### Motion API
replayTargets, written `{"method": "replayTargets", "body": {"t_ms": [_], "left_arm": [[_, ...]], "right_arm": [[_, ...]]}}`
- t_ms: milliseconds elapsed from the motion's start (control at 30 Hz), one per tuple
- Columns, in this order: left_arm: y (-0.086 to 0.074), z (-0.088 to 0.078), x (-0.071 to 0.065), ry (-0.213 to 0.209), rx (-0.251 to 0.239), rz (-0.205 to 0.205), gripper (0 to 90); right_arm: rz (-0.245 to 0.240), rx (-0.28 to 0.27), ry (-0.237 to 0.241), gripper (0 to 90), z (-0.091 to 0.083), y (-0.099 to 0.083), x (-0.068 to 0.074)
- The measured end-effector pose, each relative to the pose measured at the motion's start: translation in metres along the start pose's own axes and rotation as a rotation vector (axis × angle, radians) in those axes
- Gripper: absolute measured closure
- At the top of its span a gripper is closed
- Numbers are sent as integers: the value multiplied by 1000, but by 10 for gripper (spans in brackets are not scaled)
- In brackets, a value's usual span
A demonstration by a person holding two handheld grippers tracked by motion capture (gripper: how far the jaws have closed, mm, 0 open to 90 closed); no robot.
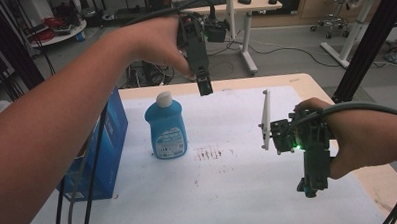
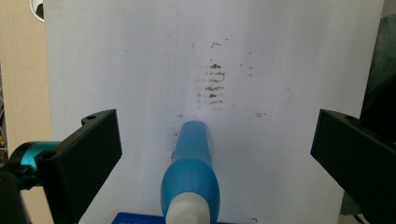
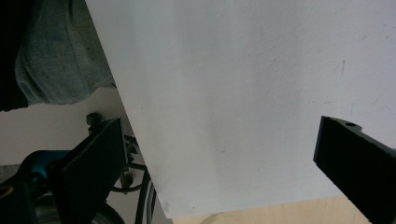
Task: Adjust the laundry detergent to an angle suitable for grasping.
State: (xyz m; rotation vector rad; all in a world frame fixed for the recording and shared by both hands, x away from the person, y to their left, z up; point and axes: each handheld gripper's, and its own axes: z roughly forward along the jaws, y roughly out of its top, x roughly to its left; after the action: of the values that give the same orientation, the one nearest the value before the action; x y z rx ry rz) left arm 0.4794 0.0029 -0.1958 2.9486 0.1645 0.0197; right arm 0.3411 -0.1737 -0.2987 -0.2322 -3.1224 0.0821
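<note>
The label on the blue bottle [image 1: 166, 127] is too small to read.

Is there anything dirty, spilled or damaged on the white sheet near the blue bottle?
Yes. A patch of small brown smudges marks the white sheet, just right of the blue bottle in the high view. It looks like dried stains in short rows. The bottle stands upright with its cap on; nothing looks spilled from it.

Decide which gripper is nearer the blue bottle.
Left. The left gripper hangs open above and just beyond the blue bottle; the right gripper is far off to its side, near the table edge.
</note>
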Motion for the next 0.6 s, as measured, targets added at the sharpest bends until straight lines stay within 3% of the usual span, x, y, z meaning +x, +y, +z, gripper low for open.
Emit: {"method": "replayTargets", "body": {"t_ms": [600], "left_arm": [[-9,3,-3,-1,18,-17,18]], "right_arm": [[-40,-18,-8,17,-2,4,-5]]}}
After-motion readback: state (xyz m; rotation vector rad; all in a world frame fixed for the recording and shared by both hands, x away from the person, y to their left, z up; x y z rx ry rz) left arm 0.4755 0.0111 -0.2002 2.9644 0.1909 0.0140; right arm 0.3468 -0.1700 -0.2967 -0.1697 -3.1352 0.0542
